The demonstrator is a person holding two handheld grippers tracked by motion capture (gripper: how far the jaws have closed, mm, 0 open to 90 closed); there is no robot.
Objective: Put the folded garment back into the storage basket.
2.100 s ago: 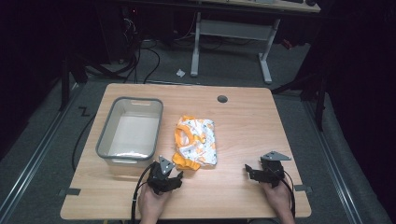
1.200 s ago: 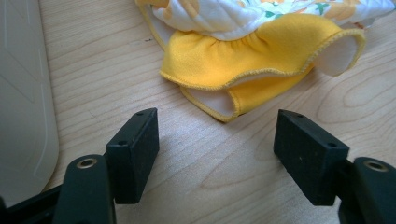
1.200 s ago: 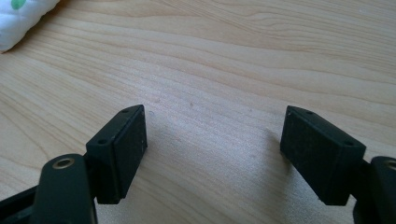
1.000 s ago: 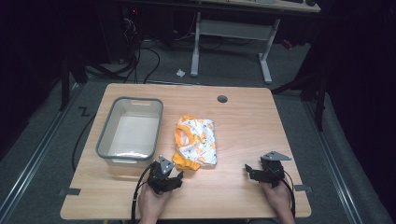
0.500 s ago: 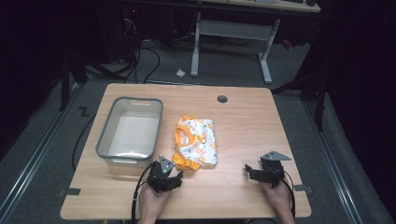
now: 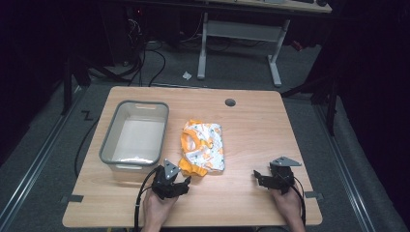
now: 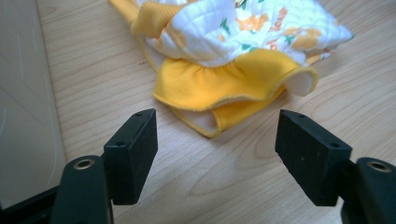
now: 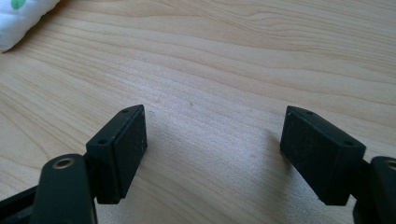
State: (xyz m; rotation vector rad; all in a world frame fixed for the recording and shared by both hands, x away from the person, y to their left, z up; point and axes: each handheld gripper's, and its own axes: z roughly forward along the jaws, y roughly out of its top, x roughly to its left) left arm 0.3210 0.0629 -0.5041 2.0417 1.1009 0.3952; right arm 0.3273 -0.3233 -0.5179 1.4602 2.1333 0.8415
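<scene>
From the high view, my left claw (image 6: 180, 184) and right claw (image 6: 261, 177) rest on the table (image 6: 251, 130), the cloth bundle (image 6: 203, 146) beside the grey bin (image 6: 135, 137). Left gripper view: jaws spread, yellow ruffle (image 7: 224, 86) just ahead. Right gripper view: jaws spread over bare wood.

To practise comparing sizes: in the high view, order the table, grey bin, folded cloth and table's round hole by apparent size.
1. Table
2. Grey bin
3. Folded cloth, clearly smaller than the bin
4. Round hole
</scene>
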